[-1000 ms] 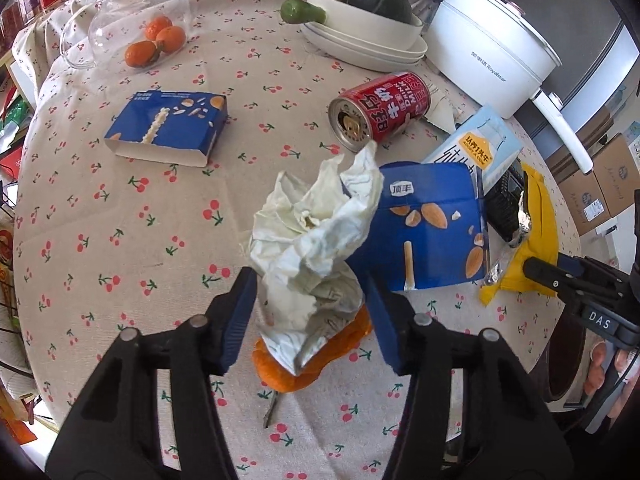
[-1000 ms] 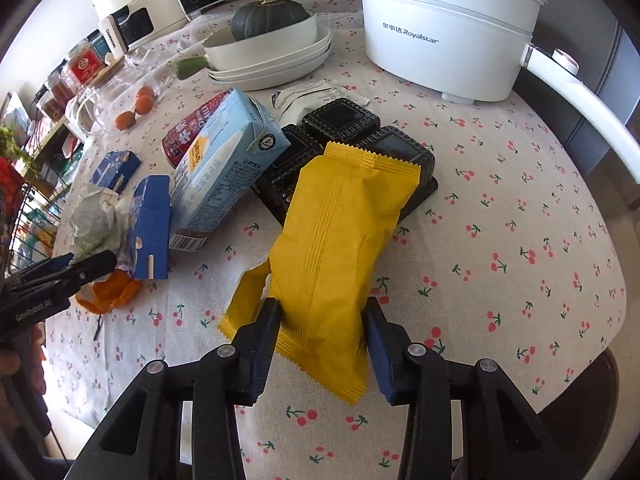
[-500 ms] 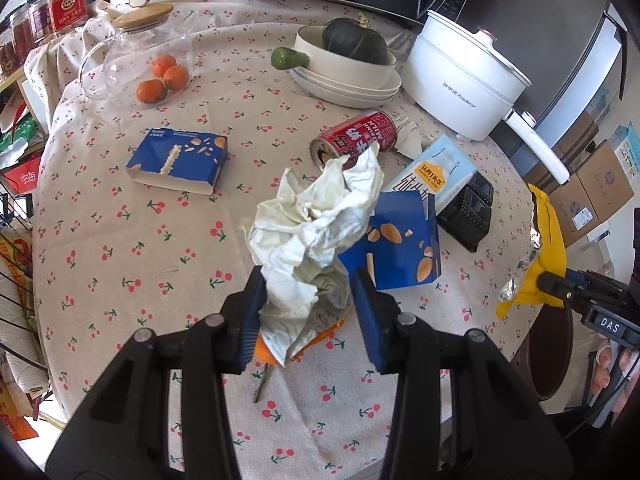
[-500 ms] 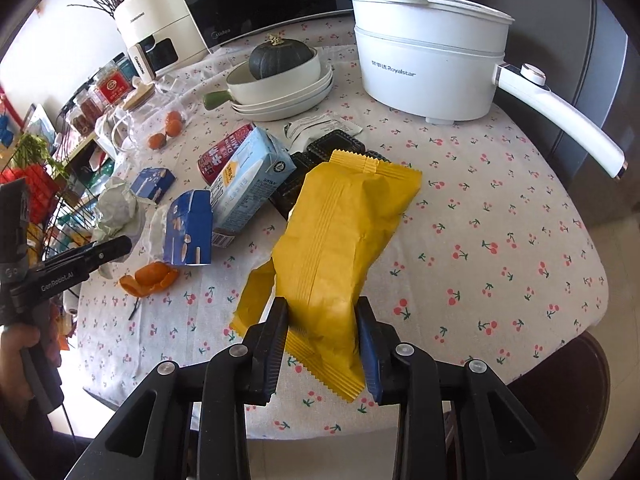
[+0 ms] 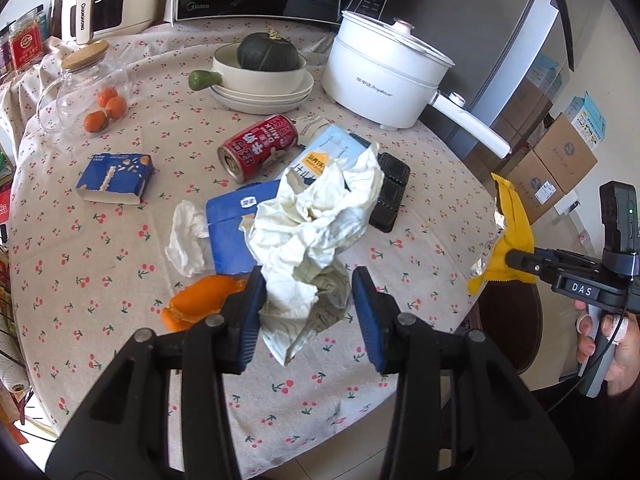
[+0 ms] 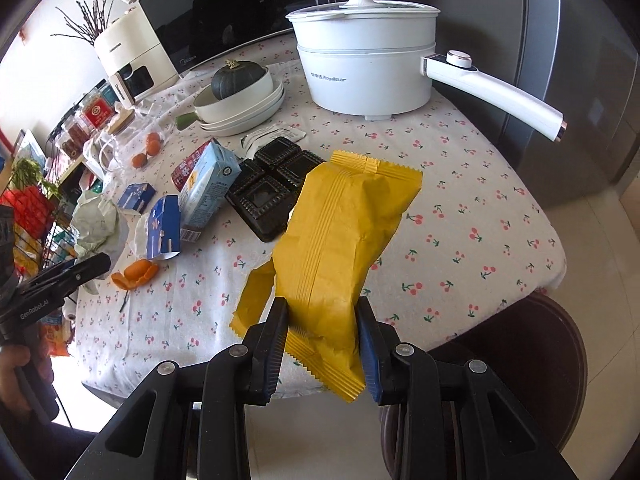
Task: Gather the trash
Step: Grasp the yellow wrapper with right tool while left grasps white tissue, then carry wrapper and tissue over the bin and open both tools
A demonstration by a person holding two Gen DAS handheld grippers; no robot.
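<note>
Crumpled white paper [image 5: 316,236] and yellow wrapper [image 6: 340,248], both gripper-held.

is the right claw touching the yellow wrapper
Touching. The right wrist view shows the right claw with both pads pressed against the yellow wrapper, which hangs clear of the table.

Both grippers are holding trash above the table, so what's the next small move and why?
Probably carry both loads off to a bin, none in view. The left gripper pinches the crumpled paper, the right gripper clamps the yellow wrapper, both clear of the tablecloth.
</note>
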